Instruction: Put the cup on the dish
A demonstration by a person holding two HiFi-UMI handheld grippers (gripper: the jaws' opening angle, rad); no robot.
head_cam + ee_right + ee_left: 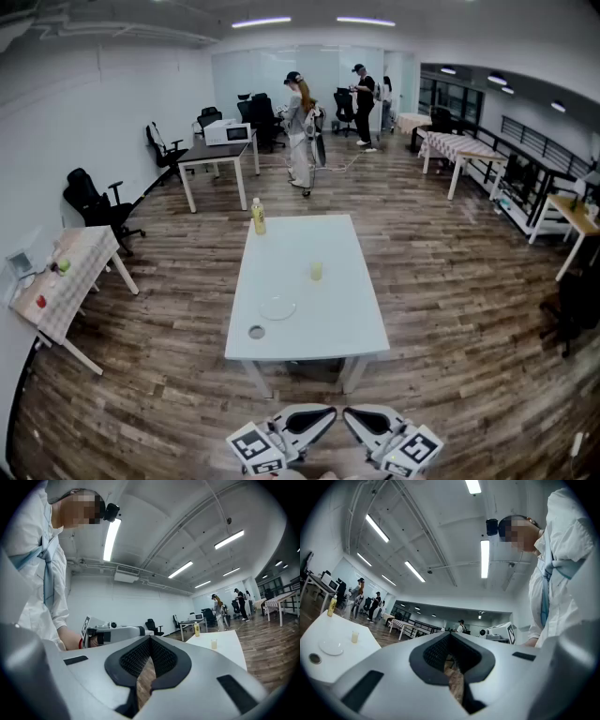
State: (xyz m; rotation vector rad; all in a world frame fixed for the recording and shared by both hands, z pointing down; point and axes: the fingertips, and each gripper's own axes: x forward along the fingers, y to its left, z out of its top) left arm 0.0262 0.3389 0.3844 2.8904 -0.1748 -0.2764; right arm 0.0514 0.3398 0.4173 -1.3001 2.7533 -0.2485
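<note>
1. Well apart from both grippers, the cup (316, 271) stands upright on the white table (319, 330), near the dish (277, 307) but not on it.
2. A bottle (258, 217) stands by the table's far left corner.
3. Left gripper (311, 421) and right gripper (367, 421) hang before the near edge, jaws closed and empty.

The cup (317, 271), small, clear and holding yellowish liquid, stands upright near the middle of the counter (349, 323); the dish (277, 307), round and pale, lies flat toward the near left corner, apart from it.
</note>
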